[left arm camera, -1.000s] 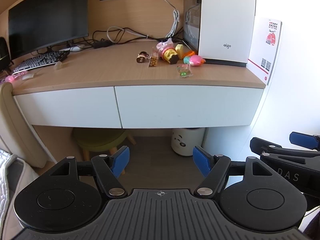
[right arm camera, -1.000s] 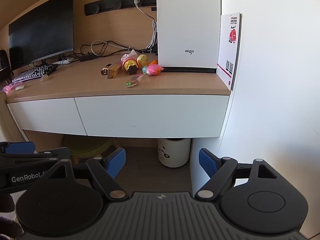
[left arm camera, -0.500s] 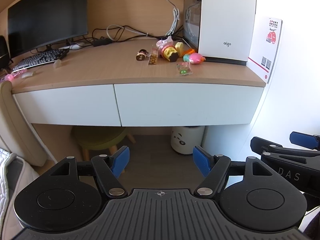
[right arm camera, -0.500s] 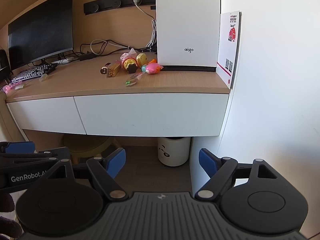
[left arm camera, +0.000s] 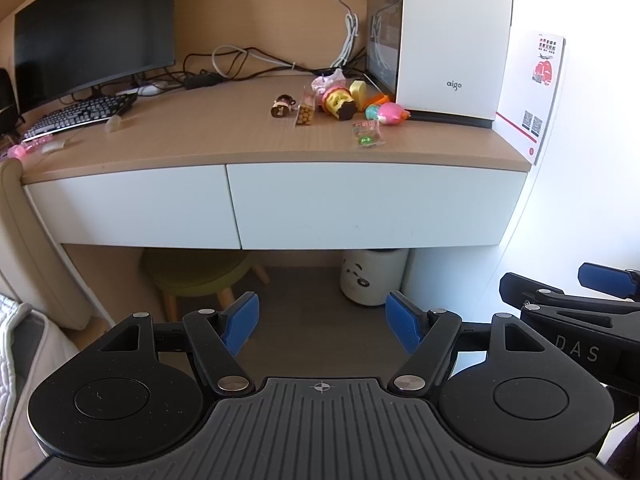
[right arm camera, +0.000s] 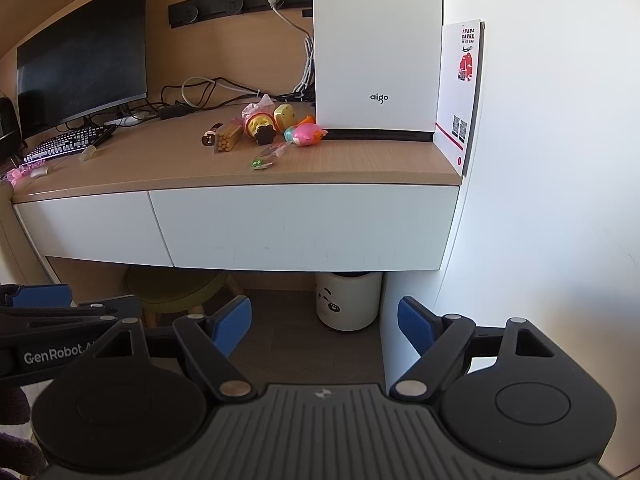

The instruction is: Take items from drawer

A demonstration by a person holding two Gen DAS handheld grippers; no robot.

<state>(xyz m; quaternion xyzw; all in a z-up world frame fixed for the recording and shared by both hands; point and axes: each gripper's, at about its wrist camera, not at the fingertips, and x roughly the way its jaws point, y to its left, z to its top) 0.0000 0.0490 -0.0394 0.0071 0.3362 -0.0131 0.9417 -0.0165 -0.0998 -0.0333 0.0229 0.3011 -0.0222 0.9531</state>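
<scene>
Two white drawer fronts sit shut under the wooden desk: the right drawer (left arm camera: 372, 204) (right arm camera: 304, 226) and the left drawer (left arm camera: 132, 208) (right arm camera: 88, 228). Several small toys and snack packets (left arm camera: 340, 104) (right arm camera: 264, 126) lie on the desktop near the white computer case. My left gripper (left arm camera: 322, 322) hangs open below and in front of the drawers, nothing between its blue pads. My right gripper (right arm camera: 324, 326) is open too, empty, at about the same height. Each gripper shows at the edge of the other's view.
A white computer case (left arm camera: 452, 36) and a leaflet (left arm camera: 536, 92) stand at the desk's right end by the wall. A monitor (left arm camera: 92, 28) and keyboard (left arm camera: 76, 116) sit at the left. Under the desk are a green stool (left arm camera: 200, 276) and a panda bin (left arm camera: 372, 276).
Both views have shifted slightly, the desk sitting a little lower in frame and nearer. The grippers stay open and the drawers stay shut.
</scene>
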